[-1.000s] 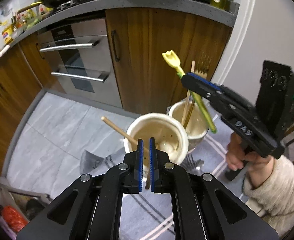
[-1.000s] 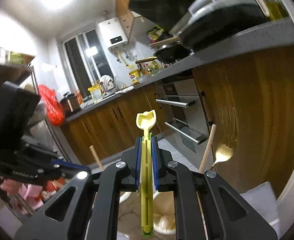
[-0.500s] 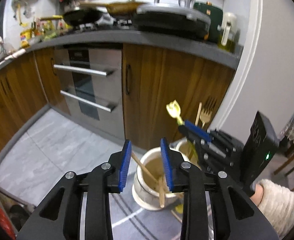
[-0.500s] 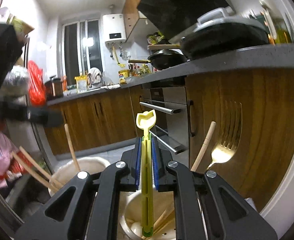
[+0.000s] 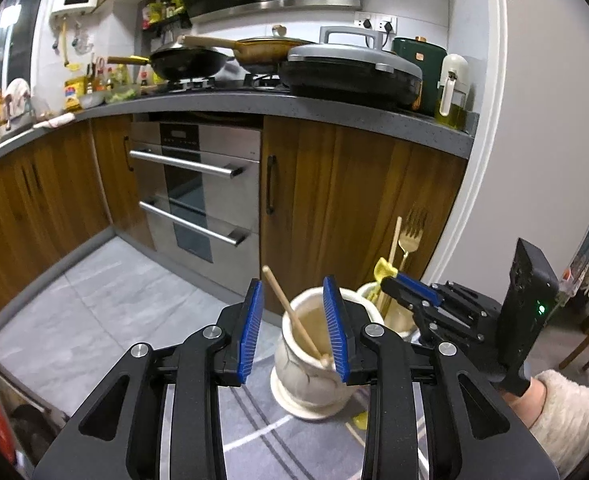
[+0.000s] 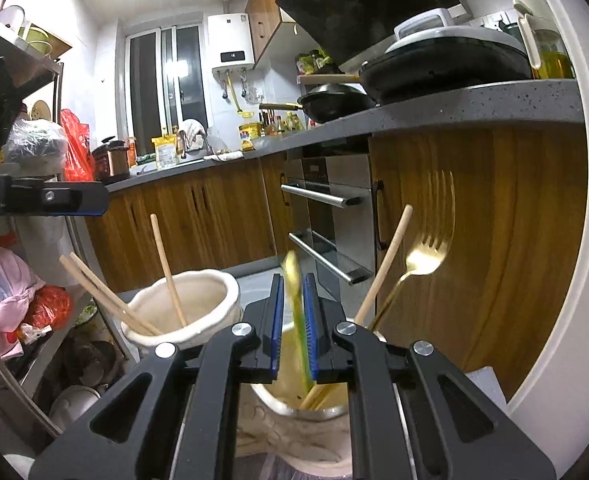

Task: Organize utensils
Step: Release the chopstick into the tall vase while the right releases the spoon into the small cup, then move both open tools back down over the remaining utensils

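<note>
My left gripper stands open just short of a cream jar; nothing is pressed between its pads. A wooden chopstick leans inside that jar. Behind it, a second cream jar holds a gold fork and a chopstick. My right gripper hangs over this second jar, shut on a yellow-green utensil that tilts, blurred, with its lower end inside the jar. In the right wrist view the left gripper shows at the left edge, above the jar with chopsticks.
Both jars stand on a grey striped mat on the floor. Wooden cabinets and a steel oven rise right behind them. A person's fleece sleeve is at the right. A cluttered rack is on the left.
My left gripper opened, let go of the wooden chopstick into the front jar and drew back, tilting up. My right gripper sank with the yellow-green utensil toward the back jar.
</note>
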`<state>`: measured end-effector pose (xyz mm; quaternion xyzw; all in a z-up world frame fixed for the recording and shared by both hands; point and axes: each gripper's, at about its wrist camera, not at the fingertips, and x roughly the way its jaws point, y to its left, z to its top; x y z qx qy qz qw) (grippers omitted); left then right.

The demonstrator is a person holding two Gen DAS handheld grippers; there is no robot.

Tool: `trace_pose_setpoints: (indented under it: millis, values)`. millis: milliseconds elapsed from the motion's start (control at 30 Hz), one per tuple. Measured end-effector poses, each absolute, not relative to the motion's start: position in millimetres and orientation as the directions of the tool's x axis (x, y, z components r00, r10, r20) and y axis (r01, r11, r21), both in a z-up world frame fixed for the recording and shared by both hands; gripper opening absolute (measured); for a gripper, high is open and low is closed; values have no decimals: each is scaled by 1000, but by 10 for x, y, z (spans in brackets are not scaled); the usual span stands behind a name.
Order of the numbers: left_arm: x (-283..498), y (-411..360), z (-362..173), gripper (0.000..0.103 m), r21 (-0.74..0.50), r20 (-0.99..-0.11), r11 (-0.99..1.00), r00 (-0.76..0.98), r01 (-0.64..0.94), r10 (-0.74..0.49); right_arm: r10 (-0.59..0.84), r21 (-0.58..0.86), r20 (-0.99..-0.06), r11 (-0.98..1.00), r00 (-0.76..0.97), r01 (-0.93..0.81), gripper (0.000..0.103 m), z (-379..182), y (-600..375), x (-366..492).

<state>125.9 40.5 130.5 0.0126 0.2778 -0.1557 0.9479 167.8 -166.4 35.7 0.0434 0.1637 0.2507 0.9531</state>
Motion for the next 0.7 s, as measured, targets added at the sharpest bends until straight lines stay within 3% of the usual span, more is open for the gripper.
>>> trace_pose_setpoints:
  millis: [100,233,300,367,433,533,600,700]
  values:
    - [1181,381,1273,39,-65,-522,951,802,304,-292,480,176,-321,878,817,-446,12,331,-1684,1693]
    - [1044,369,1263,46,-35,-491,957,829,288,-268,480,196,-314,877,819,-439,34,358,-1761,1589]
    - [964,364,1251,52,-25,-477,959,840,281,-259,478,192,-302,878,825,-438,37,390,-1812,1468]
    - [885,364,1236,63,-16,-461,963,853,269,-246,460,184,-303,887,835,-423,47,405,-1855,1344]
    - [812,361,1213,77,-17,-447,965,862,260,-240,440,178,-311,898,843,-403,73,412,-1898,1218]
    - [690,343,1165,85,-21,-425,967,873,253,-237,414,160,-324,910,851,-383,90,422,-1936,1056]
    - [602,326,1133,91,-17,-412,972,884,234,-220,407,151,-327,913,853,-379,98,421,-1953,958]
    - [450,314,1073,96,-21,-378,980,906,198,-191,388,138,-333,922,859,-363,98,383,-1991,815]
